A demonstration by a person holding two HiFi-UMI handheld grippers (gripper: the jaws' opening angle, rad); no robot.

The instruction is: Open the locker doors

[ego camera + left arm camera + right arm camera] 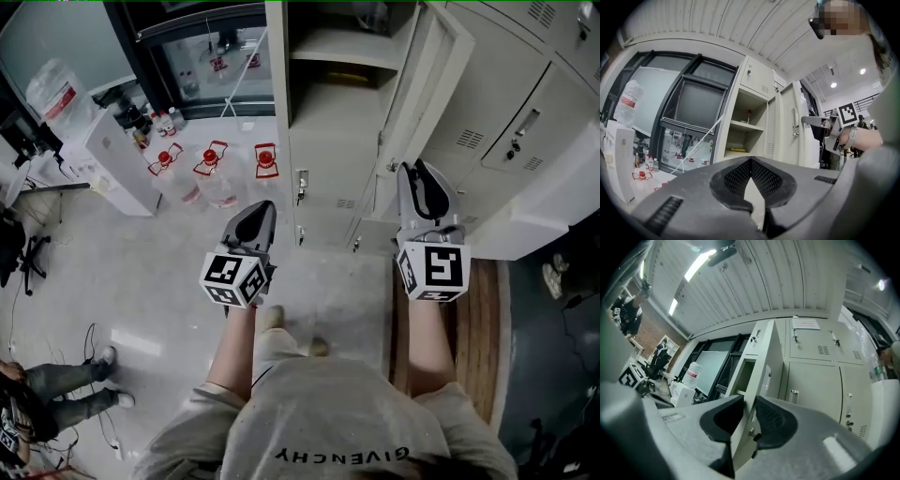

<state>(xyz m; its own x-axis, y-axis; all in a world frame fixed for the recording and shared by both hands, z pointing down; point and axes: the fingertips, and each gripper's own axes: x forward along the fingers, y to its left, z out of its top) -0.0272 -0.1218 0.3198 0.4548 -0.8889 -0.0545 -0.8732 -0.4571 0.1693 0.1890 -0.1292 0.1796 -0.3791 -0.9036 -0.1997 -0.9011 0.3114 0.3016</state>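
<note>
A beige locker bank fills the top of the head view. One tall compartment (328, 112) stands open, its shelves showing, and its door (427, 84) is swung out toward me. My right gripper (412, 169) is at that door's free edge. In the right gripper view the door (761, 357) runs between the jaws, and both pads of the right gripper (749, 399) press on it. My left gripper (265, 208) hangs lower left of the open compartment, away from the locker. The left gripper (751, 160) is shut with nothing in it. Closed lockers (525, 122) lie to the right.
Several clear jugs with red caps (217, 169) stand on the floor left of the lockers, beside a white cabinet (112, 159). A glass partition (206, 56) runs behind them. Wooden boards (478, 328) lie under my right arm. Another person's legs (66, 394) show at bottom left.
</note>
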